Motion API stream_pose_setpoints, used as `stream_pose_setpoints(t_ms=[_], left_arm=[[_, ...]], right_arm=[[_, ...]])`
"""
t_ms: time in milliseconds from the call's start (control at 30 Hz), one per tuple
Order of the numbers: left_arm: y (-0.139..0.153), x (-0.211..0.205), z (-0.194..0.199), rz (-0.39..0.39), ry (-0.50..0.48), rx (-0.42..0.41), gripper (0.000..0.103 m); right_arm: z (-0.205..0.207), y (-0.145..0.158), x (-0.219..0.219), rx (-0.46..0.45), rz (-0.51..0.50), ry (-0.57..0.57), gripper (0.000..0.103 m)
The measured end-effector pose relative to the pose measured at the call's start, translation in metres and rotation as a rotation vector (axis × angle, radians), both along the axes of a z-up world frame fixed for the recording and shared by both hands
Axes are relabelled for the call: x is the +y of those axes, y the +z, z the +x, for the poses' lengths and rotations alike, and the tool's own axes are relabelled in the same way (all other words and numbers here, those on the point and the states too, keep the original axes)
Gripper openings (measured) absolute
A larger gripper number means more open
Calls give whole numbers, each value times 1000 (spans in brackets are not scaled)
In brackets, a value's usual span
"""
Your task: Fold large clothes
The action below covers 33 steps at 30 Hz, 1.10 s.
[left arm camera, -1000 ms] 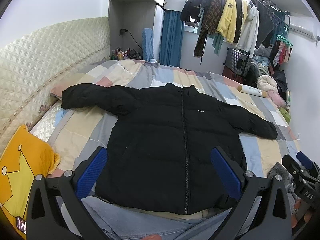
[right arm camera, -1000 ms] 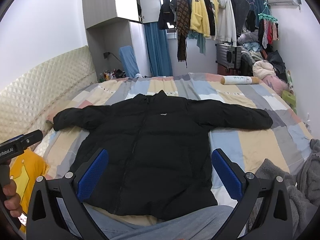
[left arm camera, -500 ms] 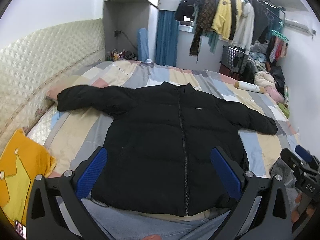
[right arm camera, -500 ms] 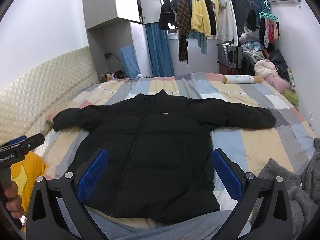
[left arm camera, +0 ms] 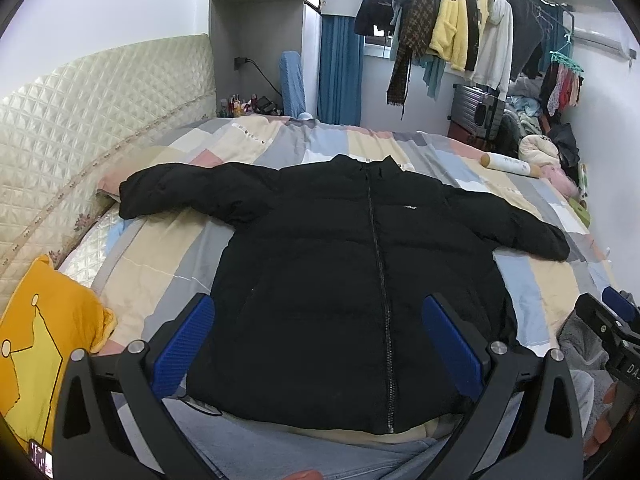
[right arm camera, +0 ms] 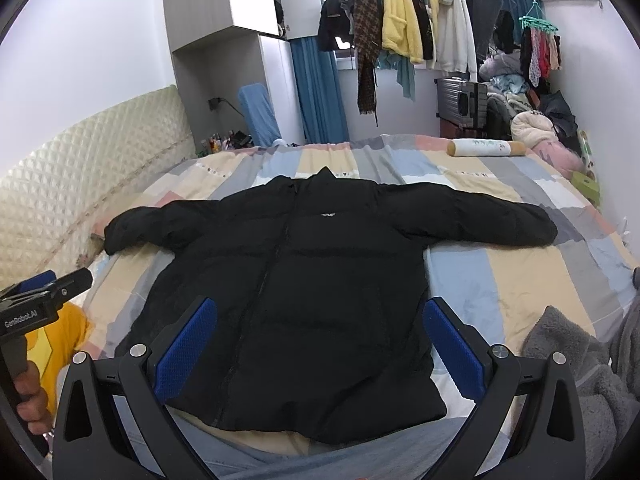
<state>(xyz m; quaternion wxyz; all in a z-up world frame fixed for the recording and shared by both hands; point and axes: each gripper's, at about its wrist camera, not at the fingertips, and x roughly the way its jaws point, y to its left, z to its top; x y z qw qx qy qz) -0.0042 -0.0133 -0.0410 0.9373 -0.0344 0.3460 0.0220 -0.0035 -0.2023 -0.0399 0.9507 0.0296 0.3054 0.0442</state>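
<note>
- Our left gripper (left arm camera: pixel 318 342) is spread wide with nothing between the blue pads, hovering over the near hem of the black puffer jacket (left arm camera: pixel 344 264) without touching it.
- Same deal with our right gripper (right arm camera: pixel 320 346): fully released, empty, held above the jacket's near edge.
- The jacket lies flat, front up and zipped, in the middle of the bed (left arm camera: pixel 168 248), collar at the far end, both sleeves stretched out left and right.
- It sits on a patchwork cover of beige, grey, blue and pink blocks.
- A yellow cushion (left arm camera: pixel 40 344) sits near left, just beside the quilted headboard (left arm camera: pixel 92 100) running along the left side.
- A grey fleece blanket (right arm camera: pixel 576 384) is bunched at the near right, close to the jacket's hem corner but apart from it.
- A rolled bolster (right arm camera: pixel 484 148) lies at the far right edge of the bed, well away from the right sleeve.
- Behind the bed: blue curtain (right arm camera: pixel 318 92), a rail of hanging clothes (right arm camera: pixel 404 20), a suitcase (right arm camera: pixel 460 100) and a pile of stuff on the right.
- Nothing sits on top of the jacket itself.
</note>
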Motion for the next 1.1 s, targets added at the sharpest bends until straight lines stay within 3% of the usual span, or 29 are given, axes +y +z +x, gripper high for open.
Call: stream_pose_setpoints(t_ms=[300, 733, 1100], left_arm=[[-3, -2, -3, -12, -5, 2, 103], [1, 1, -7, -17, 1, -8, 103], [16, 0, 7, -78, -8, -27, 103]], right_arm=[[3, -14, 2, 49, -3, 8, 103], [3, -10, -7, 36, 17, -7, 103], [13, -6, -17, 17, 29, -26, 103]])
